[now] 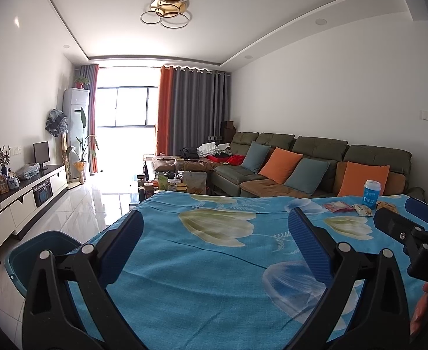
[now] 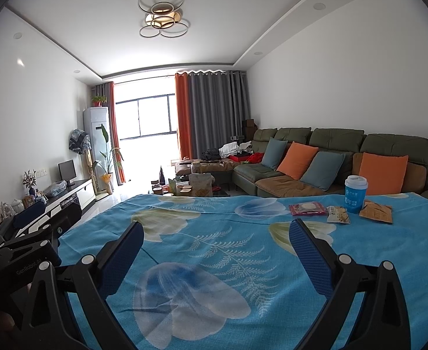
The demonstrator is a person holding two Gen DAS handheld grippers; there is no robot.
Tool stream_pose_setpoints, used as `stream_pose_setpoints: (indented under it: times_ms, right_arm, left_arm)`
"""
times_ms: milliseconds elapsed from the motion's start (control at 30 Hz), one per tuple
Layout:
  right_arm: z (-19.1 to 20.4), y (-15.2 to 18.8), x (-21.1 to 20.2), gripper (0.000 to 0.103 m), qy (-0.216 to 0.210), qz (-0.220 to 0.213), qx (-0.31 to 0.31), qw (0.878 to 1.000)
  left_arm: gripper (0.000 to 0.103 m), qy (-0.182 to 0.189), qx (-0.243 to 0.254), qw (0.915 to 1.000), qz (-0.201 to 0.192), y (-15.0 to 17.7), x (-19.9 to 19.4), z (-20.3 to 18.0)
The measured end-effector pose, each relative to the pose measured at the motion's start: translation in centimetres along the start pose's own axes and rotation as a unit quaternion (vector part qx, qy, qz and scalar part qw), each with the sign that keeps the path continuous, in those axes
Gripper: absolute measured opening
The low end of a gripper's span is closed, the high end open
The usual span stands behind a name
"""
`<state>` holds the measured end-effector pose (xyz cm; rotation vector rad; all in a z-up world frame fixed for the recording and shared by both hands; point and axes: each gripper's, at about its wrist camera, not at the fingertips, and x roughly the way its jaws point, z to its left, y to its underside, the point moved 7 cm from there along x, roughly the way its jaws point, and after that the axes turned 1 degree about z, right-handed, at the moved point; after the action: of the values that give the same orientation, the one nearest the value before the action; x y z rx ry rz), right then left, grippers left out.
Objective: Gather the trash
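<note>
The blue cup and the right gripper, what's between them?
Only bare flowered cloth lies between the right gripper and the blue cup; the right wrist view shows it.

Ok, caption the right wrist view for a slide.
Open right gripper over blue floral tablecloth; blue paper cup and three snack wrappers beyond.

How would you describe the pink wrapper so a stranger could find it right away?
Look at the table with the blue floral cloth, far right corner, by the blue cup. Of three flat wrappers there, the pink wrapper lies farthest left, the only pink one.
</note>
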<state>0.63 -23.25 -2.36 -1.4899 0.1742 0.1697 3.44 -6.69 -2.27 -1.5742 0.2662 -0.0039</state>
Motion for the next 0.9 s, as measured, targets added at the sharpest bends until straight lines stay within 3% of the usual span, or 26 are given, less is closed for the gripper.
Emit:
stream_pose_setpoints:
  times_ms: [900]
  right_arm:
    - [0.32,0.17,-0.07,0.096,0.001,0.006,0.005,1.0]
  left_arm:
    - [0.097,0.002,0.019,0.9998,0.009,0.03,0.45,-0.91]
